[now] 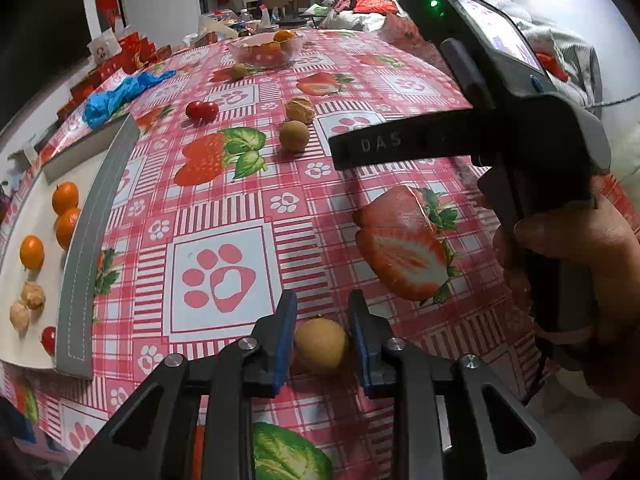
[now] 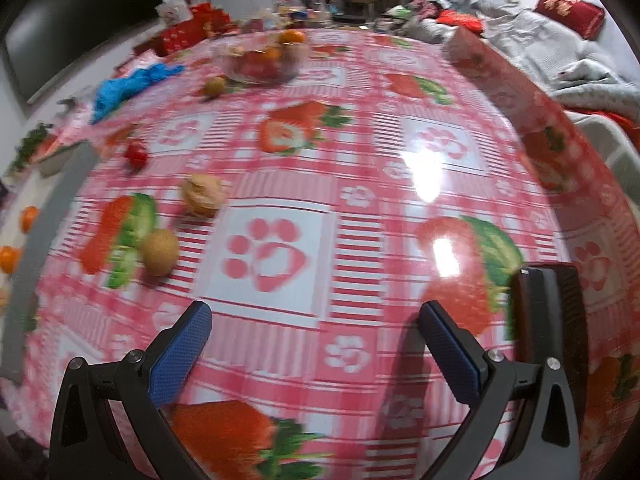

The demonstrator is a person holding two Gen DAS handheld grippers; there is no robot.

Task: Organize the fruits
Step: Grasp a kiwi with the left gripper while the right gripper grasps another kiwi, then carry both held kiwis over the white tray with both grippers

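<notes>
My left gripper (image 1: 322, 340) is shut on a round tan fruit (image 1: 320, 345) just above the strawberry tablecloth. A white tray (image 1: 76, 280) at the left holds several oranges (image 1: 65, 198), two pale wrinkled fruits (image 1: 33, 295) and a red one (image 1: 49, 339). On the cloth lie a tan fruit (image 1: 294, 136), a wrinkled fruit (image 1: 300, 109) and a red tomato (image 1: 201, 111). My right gripper (image 2: 316, 344) is open and empty over the cloth; the tan fruit (image 2: 160, 252) and wrinkled fruit (image 2: 202, 194) lie to its far left. Its body (image 1: 500, 92) shows in the left wrist view.
A glass bowl (image 1: 266, 51) with oranges and red fruit stands at the far side, a tan fruit (image 1: 239, 71) beside it. A blue plastic bag (image 1: 120, 92) lies at the far left. Red boxes and clutter line the table's back edge.
</notes>
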